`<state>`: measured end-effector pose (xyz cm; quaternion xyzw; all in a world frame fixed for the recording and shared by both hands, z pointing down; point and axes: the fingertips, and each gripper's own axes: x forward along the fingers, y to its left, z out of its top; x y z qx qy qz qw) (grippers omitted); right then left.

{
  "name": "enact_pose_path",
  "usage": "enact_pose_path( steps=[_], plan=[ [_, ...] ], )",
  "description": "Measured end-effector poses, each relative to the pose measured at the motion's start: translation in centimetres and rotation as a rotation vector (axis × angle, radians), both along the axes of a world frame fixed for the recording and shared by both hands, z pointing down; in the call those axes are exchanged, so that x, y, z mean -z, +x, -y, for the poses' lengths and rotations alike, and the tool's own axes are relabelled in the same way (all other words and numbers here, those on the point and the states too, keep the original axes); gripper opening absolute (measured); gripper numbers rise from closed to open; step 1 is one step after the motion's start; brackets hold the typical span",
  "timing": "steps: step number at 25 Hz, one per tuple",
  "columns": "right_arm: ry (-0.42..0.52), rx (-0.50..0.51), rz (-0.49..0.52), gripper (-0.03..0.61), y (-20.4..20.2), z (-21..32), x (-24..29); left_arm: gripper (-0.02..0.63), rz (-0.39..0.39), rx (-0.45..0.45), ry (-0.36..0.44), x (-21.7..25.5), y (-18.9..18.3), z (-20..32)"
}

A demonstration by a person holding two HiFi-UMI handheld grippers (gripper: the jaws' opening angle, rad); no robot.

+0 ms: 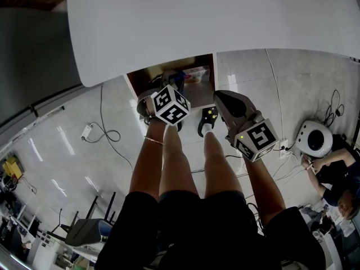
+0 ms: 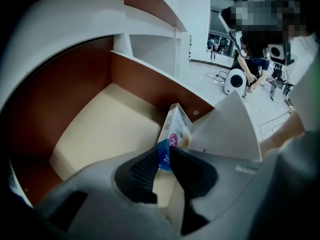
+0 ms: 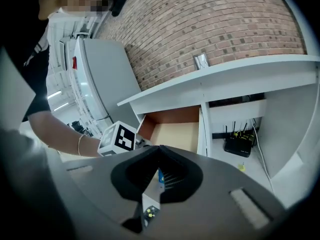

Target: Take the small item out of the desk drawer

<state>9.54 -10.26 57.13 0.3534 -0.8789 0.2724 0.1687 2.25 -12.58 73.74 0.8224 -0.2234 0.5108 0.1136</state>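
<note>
Small box (image 2: 176, 126) — lengthwise away, apparently tilted

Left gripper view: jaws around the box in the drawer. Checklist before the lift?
1. drawer open: ok.
2. small box between the left gripper pads, both touching: ok.
3. grip firm enough to lift: cannot tell.
4. small box clear of the drawer's corner: cannot tell.
5. right gripper shut, empty, outside the drawer: ok.
</note>
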Motion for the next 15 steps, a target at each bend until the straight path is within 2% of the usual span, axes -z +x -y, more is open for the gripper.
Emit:
enact_pose_path(
  steps=[15],
  plan=[
    [-0.001,0.073,-0.141,0.020,0.3,-0.7,-2.6,0.064,0.018,-0.026,0.011,0.4,0.4,-1.3]
  ],
)
